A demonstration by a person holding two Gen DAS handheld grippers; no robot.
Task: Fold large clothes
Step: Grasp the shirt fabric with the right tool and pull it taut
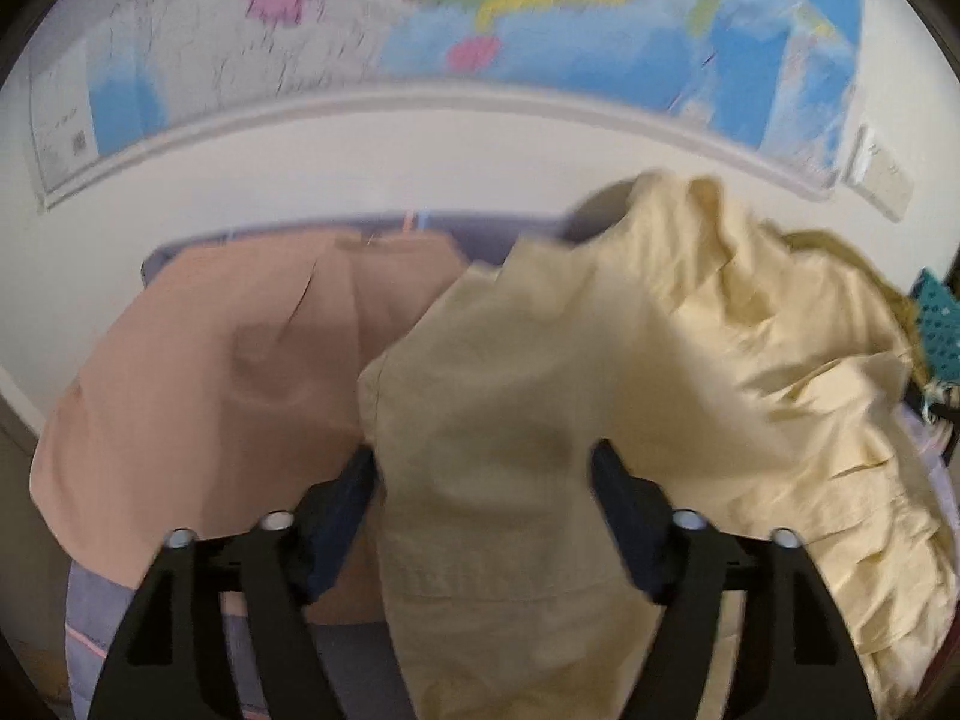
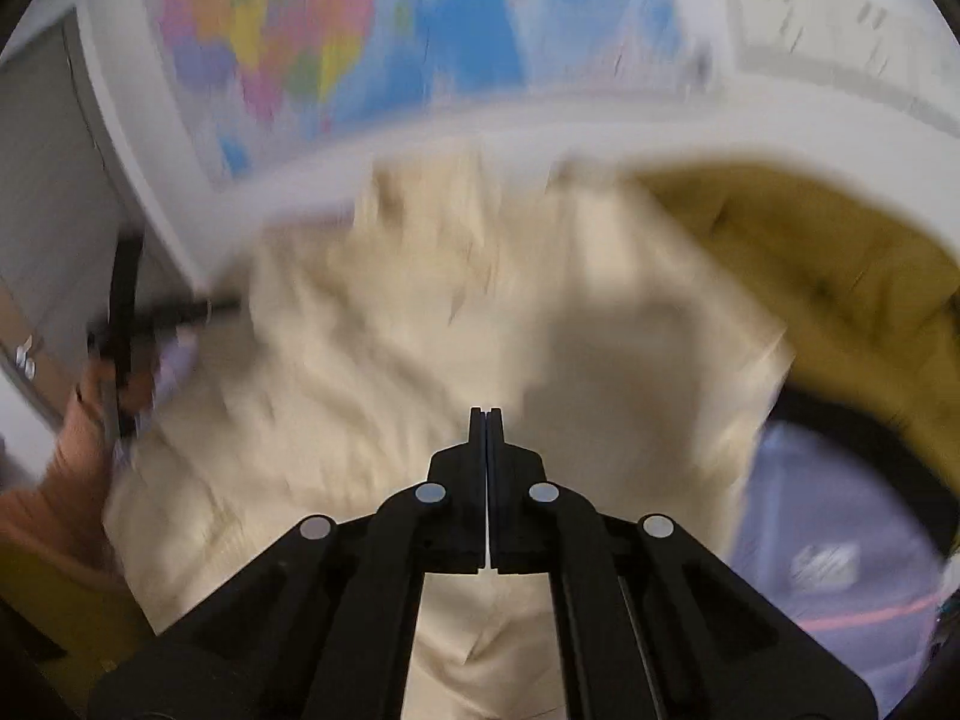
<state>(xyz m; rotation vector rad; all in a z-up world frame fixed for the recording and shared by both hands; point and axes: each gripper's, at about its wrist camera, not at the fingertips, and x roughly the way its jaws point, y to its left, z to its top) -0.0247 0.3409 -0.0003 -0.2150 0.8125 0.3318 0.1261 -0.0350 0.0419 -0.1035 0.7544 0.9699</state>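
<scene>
Mid-air, a pale yellow garment (image 1: 600, 360) hangs bunched before a wall map (image 1: 540, 18) — the left claw (image 1: 483, 480) gapes wide around a fold, the right claw (image 2: 486, 420) is pressed closed, seemingly pinching cloth — so spread both grips to opposite corners before laying it flat.

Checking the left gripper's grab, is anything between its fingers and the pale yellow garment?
Nothing visible is in the way. The left gripper is open, and the pale yellow garment already lies between its fingers. The peach garment lies off to the left.
</scene>
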